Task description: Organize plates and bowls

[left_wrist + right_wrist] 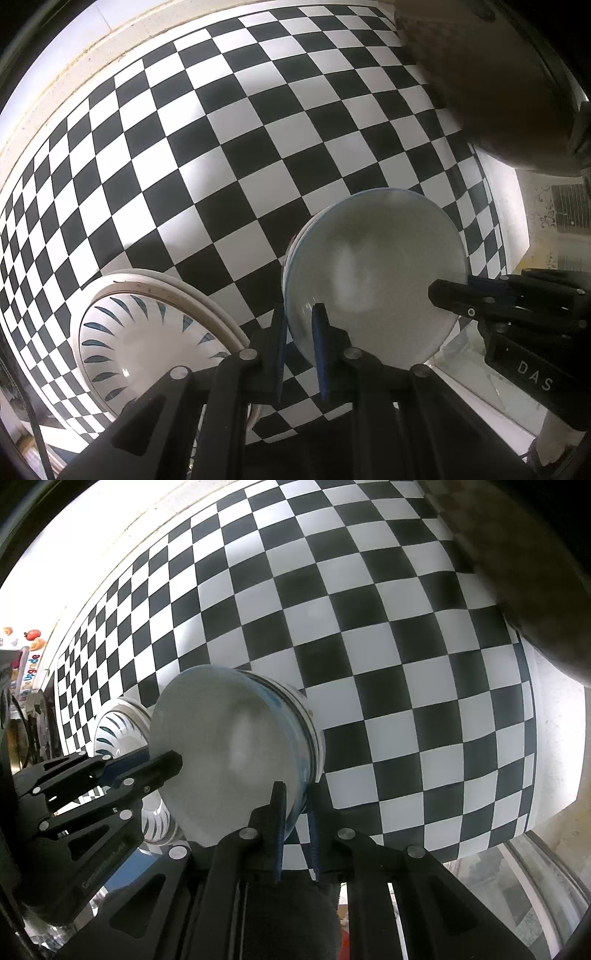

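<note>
Gripping opposite rims of one pale, blue-edged glazed bowl (373, 273), the left claw (301, 325) and right claw (293, 805) clamp it over the checkered worktop (221, 147), a blue-petal white plate (147, 332) left of them.

Checkered cloth (229, 155) (black, white)

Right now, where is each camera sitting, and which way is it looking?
Left wrist view: sits on the left gripper, looking down at the checkered table; its own fingers clamp the pale bowl rim, with the right gripper opposite.
Right wrist view: sits on the right gripper, looking down too; its fingers straddle the same bowl's rim, left gripper across.
Both share the bowl, the table and the blue-patterned plate.
</note>
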The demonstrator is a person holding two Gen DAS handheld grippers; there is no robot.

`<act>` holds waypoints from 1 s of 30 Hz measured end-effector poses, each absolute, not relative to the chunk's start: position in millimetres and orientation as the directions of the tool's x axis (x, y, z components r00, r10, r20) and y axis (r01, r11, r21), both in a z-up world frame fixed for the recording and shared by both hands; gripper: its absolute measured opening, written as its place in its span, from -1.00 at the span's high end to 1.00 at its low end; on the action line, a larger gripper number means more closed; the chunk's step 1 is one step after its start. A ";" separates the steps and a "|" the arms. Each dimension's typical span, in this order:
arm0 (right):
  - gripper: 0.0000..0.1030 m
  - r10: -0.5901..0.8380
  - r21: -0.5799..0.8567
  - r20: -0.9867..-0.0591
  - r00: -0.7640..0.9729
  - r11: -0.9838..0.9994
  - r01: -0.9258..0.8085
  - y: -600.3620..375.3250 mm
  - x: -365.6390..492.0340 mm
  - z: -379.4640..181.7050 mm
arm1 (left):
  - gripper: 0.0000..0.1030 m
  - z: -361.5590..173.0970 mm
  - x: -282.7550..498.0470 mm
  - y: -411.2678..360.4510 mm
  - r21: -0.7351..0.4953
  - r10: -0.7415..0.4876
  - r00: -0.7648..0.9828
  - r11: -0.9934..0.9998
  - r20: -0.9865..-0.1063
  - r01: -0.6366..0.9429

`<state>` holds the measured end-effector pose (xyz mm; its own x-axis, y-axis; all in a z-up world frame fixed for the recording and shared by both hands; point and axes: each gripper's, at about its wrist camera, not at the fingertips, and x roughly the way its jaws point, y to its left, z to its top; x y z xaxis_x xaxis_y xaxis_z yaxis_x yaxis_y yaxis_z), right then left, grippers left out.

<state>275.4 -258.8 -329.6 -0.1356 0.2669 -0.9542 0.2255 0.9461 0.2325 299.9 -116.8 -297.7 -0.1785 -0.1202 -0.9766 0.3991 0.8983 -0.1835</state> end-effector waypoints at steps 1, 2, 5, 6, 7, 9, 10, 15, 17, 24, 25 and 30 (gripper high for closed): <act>0.72 0.266 0.232 -0.954 -0.136 0.946 0.225 -258.9 275.8 -329.7 | 0.77 -297.0 299.4 -116.9 -0.179 -0.118 -0.173 0.898 -0.978 0.402; 0.72 0.266 0.232 -0.955 -0.135 0.946 0.225 -259.3 275.8 -329.3 | 0.77 -296.3 298.8 -116.9 -0.177 -0.117 -0.169 0.898 -0.979 0.403; 0.72 0.261 0.228 -0.957 -0.130 0.948 0.223 -259.2 275.2 -328.6 | 0.77 -295.1 297.6 -117.7 -0.169 -0.114 -0.158 0.898 -0.981 0.407; 0.72 0.257 0.225 -0.958 -0.127 0.949 0.220 -258.7 275.2 -328.3 | 0.77 -294.6 297.3 -117.6 -0.169 -0.114 -0.157 0.898 -0.981 0.406; 0.72 0.255 0.224 -0.959 -0.125 0.950 0.219 -258.6 274.8 -328.3 | 0.77 -294.0 297.2 -117.6 -0.170 -0.116 -0.156 0.899 -0.981 0.404; 0.72 0.247 0.218 -0.962 -0.119 0.952 0.213 -257.6 274.1 -327.5 | 0.77 -292.1 296.8 -118.2 -0.172 -0.118 -0.155 0.899 -0.981 0.404; 0.72 0.241 0.214 -0.964 -0.115 0.954 0.211 -257.1 273.3 -326.8 | 0.77 -289.9 296.3 -118.3 -0.171 -0.119 -0.151 0.899 -0.981 0.403; 0.72 0.214 0.195 -0.974 -0.074 0.959 0.205 -255.8 264.8 -317.1 | 0.77 -273.8 292.1 -113.1 -0.174 -0.139 -0.115 0.902 -0.984 0.396; 0.72 0.202 0.188 -0.978 -0.050 0.961 0.201 -253.9 259.4 -309.9 | 0.77 -264.6 289.7 -109.9 -0.175 -0.151 -0.093 0.900 -0.984 0.399; 0.72 0.166 0.174 -0.984 0.060 0.970 0.167 -245.3 234.9 -260.5 | 0.77 -213.2 271.5 -99.8 -0.202 -0.214 -0.017 0.888 -0.977 0.414; 0.72 0.159 0.169 -0.984 0.077 0.972 0.162 -243.5 231.8 -252.7 | 0.77 -206.5 268.1 -98.1 -0.206 -0.221 -0.013 0.885 -0.975 0.417; 0.72 0.149 0.172 -0.978 0.147 0.973 0.153 -238.3 213.2 -215.3 | 0.77 -176.9 253.1 -93.9 -0.196 -0.231 0.027 0.877 -0.973 0.439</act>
